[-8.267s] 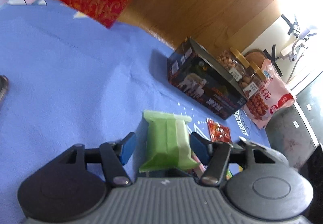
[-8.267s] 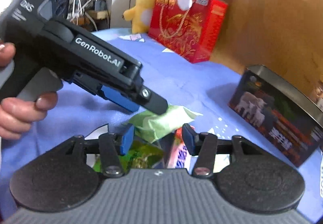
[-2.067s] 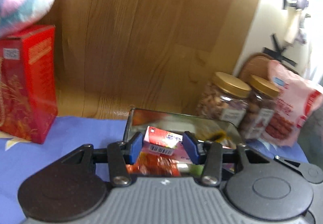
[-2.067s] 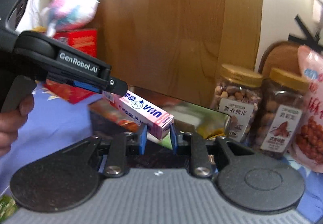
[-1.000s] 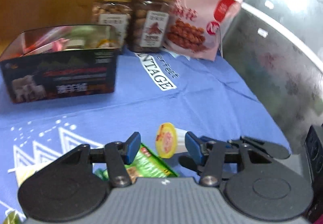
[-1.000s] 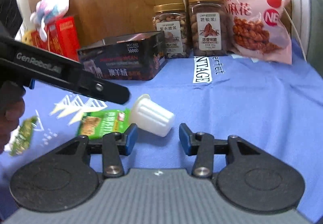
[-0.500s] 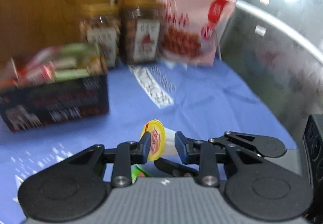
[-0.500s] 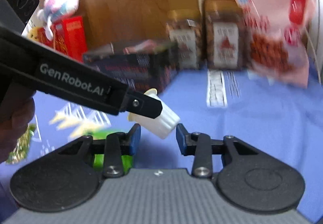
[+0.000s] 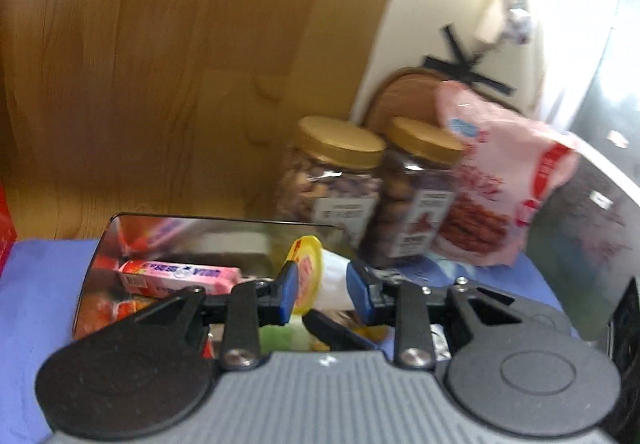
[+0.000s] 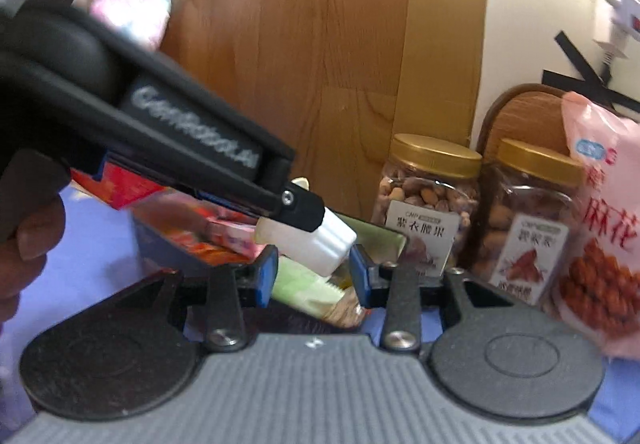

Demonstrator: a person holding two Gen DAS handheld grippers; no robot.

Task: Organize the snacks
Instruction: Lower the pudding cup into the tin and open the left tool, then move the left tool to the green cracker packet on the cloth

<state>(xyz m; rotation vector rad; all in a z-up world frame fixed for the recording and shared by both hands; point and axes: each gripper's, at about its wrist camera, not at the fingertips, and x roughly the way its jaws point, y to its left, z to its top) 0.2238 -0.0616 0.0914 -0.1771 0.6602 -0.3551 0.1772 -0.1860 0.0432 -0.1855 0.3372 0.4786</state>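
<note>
My left gripper [image 9: 322, 294] is shut on a small white jelly cup [image 9: 316, 276] with a yellow foil lid and holds it over the open metal tin [image 9: 120, 222]. The tin holds a pink candy box [image 9: 180, 276] and other wrapped snacks. In the right wrist view the left gripper [image 10: 298, 209] comes in from the left with the white cup [image 10: 316, 242] in its tip, above the tin. My right gripper [image 10: 314, 278] is open and empty, just below the cup and in front of the tin.
Two gold-lidded nut jars [image 9: 336, 179] [image 9: 420, 183] and a pink snack bag [image 9: 500, 179] stand right of the tin. A wooden wall is behind. The blue tablecloth [image 9: 36, 284] lies underneath. A red gift box [image 10: 124, 183] and a plush toy [image 10: 136, 7] are at left.
My left gripper closed on the jelly cup, lifted it off the cloth and carried it over the open tin. My right gripper followed alongside, still open.
</note>
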